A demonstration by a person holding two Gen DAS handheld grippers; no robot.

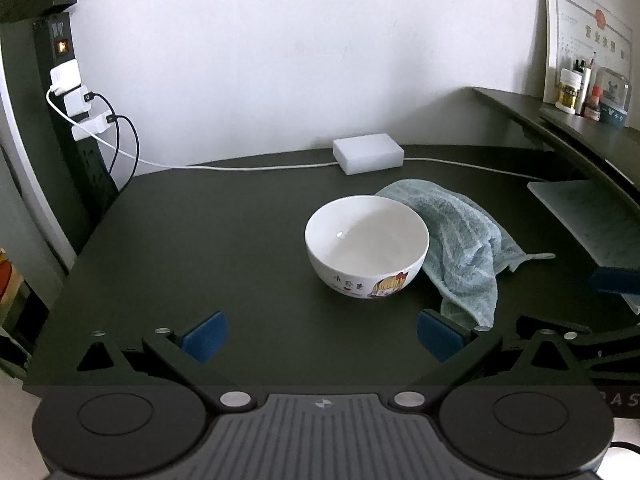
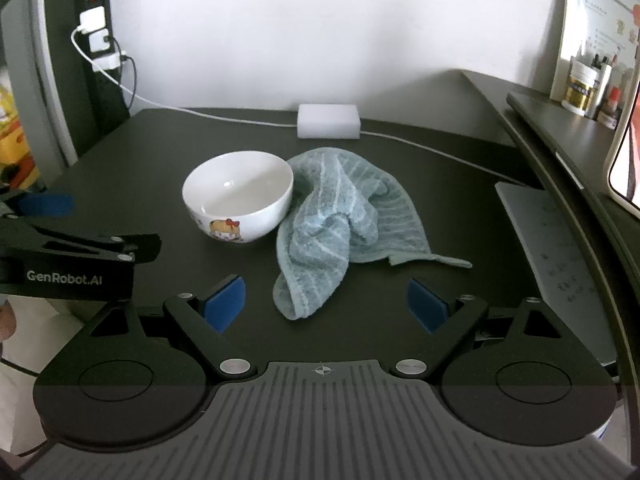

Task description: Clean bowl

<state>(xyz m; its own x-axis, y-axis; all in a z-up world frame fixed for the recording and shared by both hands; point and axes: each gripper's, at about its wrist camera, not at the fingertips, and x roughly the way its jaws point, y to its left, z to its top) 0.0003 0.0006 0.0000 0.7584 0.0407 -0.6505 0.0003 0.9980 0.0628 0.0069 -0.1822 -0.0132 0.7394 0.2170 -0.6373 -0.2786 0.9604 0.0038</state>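
A white bowl stands upright on the dark counter, a crumpled blue towel touching its right side. The left gripper hovers near, fingers spread wide. A white block lies behind.

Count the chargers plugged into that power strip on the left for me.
3, stacked down the power strip: top charger with a white cable, middle charger and bottom charger with dark cables. Lower sockets look free; the rest is out of view.

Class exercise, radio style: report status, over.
Left gripper and right gripper open, empty. Bowl upright, untouched. Towel crumpled against it. Nothing blocking.
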